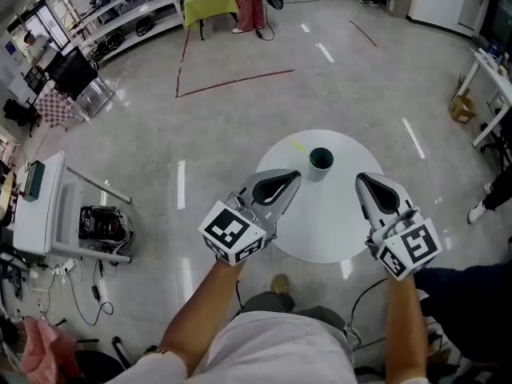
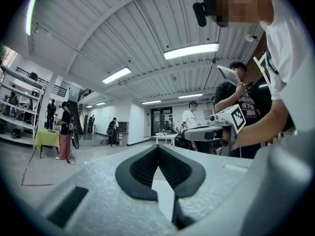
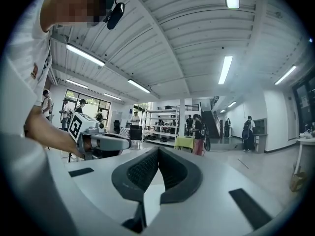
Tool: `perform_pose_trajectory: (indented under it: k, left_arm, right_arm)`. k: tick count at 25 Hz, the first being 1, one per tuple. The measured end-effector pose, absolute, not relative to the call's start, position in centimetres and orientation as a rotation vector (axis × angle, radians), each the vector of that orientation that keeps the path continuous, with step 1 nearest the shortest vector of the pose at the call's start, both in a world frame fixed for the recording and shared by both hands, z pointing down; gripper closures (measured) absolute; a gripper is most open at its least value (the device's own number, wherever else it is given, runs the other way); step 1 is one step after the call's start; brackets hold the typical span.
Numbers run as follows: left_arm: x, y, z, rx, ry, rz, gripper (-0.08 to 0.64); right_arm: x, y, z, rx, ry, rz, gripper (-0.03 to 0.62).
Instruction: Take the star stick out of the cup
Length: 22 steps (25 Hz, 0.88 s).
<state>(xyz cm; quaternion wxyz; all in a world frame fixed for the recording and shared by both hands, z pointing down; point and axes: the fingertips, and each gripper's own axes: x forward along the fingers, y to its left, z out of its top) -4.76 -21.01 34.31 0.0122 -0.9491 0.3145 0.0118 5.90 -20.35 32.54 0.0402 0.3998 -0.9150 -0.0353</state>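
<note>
In the head view a dark teal cup [image 1: 321, 161] stands on the far part of a round white table [image 1: 320, 230]. A thin yellow stick [image 1: 298, 146] lies on the tabletop just left of the cup; I cannot make out a star on it. My left gripper [image 1: 294, 176] is held near and left of the cup, jaws shut and empty. My right gripper [image 1: 362, 180] is near and right of the cup, also shut and empty. Both gripper views look out level across the room, with the left gripper [image 2: 158, 146] and the right gripper [image 3: 158, 150] closed tip to tip. Neither shows the cup.
A white cart [image 1: 44, 206] and black gear [image 1: 104, 224] sit on the floor at the left. Red tape [image 1: 232, 81] marks the floor beyond the table. A yellow-green table [image 1: 210, 2], shelves [image 1: 128, 10] and several people stand farther off. A white desk [image 1: 492, 86] is at the right.
</note>
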Motion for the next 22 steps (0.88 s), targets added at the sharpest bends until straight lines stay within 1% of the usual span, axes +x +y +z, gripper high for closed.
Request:
perform_pose_trajectory:
  k: [10, 22]
  left_arm:
    - [-6.2, -25.3, 37.5, -3.021, 0.943, -0.022, 0.545]
    - [-5.1, -28.0, 41.1, -3.063, 1.044, -0.149, 0.545]
  right_arm:
    - [4.1, -24.4, 34.4, 1.248, -2.740, -0.089, 0.581]
    - [5.3, -26.7, 35.9, 1.198, -2.703, -0.081, 0.581]
